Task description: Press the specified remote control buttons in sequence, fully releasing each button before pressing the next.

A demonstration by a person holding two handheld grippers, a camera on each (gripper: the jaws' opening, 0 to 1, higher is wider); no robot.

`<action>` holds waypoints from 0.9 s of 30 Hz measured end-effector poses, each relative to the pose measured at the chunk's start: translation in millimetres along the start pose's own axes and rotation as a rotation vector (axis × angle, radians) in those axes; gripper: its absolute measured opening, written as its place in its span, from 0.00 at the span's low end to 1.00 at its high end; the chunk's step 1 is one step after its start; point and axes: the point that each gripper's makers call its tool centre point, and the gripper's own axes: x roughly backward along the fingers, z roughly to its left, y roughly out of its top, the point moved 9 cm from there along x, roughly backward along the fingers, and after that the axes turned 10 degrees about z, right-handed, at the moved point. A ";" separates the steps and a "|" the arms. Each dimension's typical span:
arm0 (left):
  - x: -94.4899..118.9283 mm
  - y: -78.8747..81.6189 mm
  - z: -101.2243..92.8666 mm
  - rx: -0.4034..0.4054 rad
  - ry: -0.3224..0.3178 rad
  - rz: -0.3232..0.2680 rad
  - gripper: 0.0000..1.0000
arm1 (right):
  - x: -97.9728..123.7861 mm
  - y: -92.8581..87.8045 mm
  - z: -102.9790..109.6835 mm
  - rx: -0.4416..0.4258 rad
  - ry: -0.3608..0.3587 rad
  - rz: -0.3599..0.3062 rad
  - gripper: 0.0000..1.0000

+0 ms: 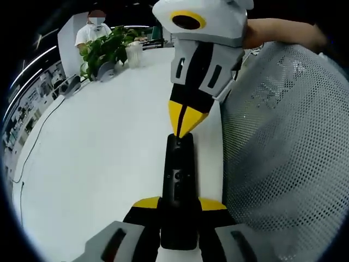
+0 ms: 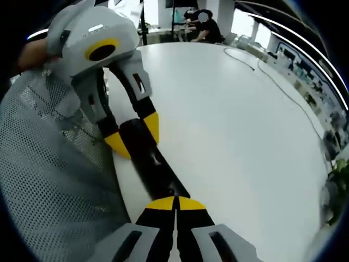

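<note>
No readable text, labels or numbers anywhere.

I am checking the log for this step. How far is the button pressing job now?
Done: the left gripper holds the black remote clamped between its jaws, over the white table. In hand: the right gripper, jaws closed to a point, sits at the remote's far end, apparently pressing or about to press. Left: I cannot tell which buttons were already pressed, so the rest of the sequence remains open.

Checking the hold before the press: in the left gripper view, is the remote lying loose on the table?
No, the black remote sits clamped between the left gripper's yellow-tipped jaws above the white table.
</note>
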 end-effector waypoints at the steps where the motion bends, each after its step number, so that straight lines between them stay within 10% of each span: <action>1: 0.0 0.0 -0.1 0.000 0.000 0.000 0.25 | 0.1 0.0 0.0 0.001 0.000 0.001 0.00; 27: 0.0 -0.2 -0.4 0.004 0.000 -0.002 0.25 | 3.1 5.0 -0.7 -0.022 0.008 -0.023 0.00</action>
